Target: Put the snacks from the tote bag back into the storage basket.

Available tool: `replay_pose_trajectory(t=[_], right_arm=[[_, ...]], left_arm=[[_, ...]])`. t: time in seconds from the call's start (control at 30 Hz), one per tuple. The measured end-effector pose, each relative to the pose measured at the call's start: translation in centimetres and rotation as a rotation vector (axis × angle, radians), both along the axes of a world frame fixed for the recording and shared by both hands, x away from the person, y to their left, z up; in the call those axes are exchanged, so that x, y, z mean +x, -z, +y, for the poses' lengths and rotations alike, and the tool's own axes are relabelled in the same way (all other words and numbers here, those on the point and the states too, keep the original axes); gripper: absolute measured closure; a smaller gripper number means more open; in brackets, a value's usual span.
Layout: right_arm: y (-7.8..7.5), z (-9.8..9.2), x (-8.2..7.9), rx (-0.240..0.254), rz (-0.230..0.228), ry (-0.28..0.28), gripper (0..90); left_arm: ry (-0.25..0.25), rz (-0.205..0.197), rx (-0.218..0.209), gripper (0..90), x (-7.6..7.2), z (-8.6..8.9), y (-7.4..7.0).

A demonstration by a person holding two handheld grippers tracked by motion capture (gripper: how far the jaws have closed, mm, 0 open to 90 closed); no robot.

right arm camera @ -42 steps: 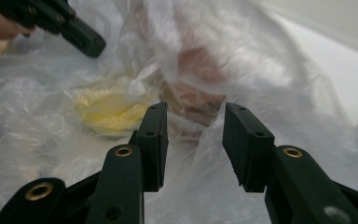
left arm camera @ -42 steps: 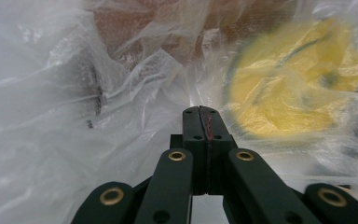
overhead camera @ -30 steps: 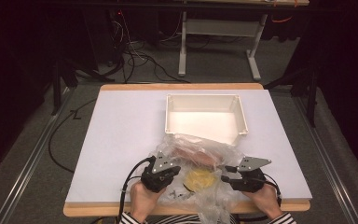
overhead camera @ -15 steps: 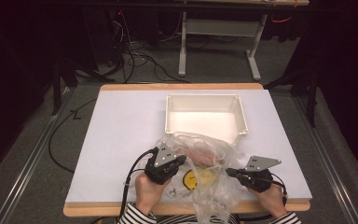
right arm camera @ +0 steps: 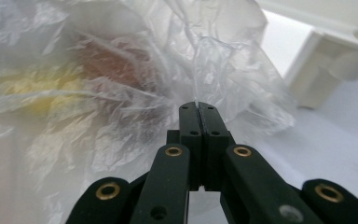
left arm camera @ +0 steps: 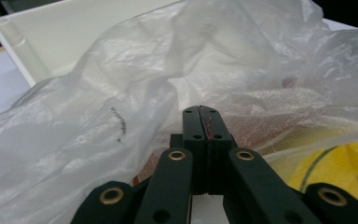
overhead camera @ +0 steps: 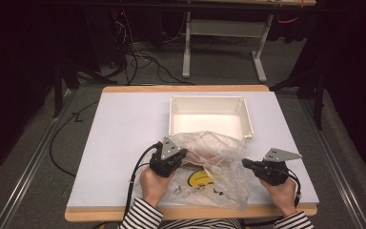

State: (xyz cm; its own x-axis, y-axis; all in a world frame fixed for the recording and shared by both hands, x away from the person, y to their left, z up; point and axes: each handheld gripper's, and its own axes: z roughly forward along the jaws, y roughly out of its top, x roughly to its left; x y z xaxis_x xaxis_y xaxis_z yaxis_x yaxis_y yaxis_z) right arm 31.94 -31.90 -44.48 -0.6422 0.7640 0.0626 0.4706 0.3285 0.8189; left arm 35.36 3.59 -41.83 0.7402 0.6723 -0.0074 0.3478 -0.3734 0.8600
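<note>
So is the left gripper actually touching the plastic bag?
Touching. The left gripper view shows the left gripper closed, a thin pinch of the plastic bag and a red strand between its jaws.

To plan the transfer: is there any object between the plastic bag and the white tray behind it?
Nothing visible stands between them. The plastic bag lies directly against the near wall of the white tray, and both grippers, left and right, pinch its sides.

A plastic bag [overhead camera: 214, 164] lies on the table's [overhead camera: 124, 138] near edge, between two grippers; a tray [overhead camera: 209, 117] sits just behind it.
</note>
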Motion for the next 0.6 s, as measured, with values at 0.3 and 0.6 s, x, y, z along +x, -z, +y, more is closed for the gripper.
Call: replay_pose_trajectory(t=[0.3, 0.6], right_arm=[[1.9, -0.9, 1.3, -0.047, 0.081, 0.089, 90.0], [2.8, -0.8, 2.0, -0.091, 0.113, 0.107, 90.0]], left_arm=[[-0.049, 0.016, 0.023, 88.9, 0.9, 0.7, 1.5], [-0.120, -0.023, 0.013, 63.4, 0.1, 2.6, 1.1]])
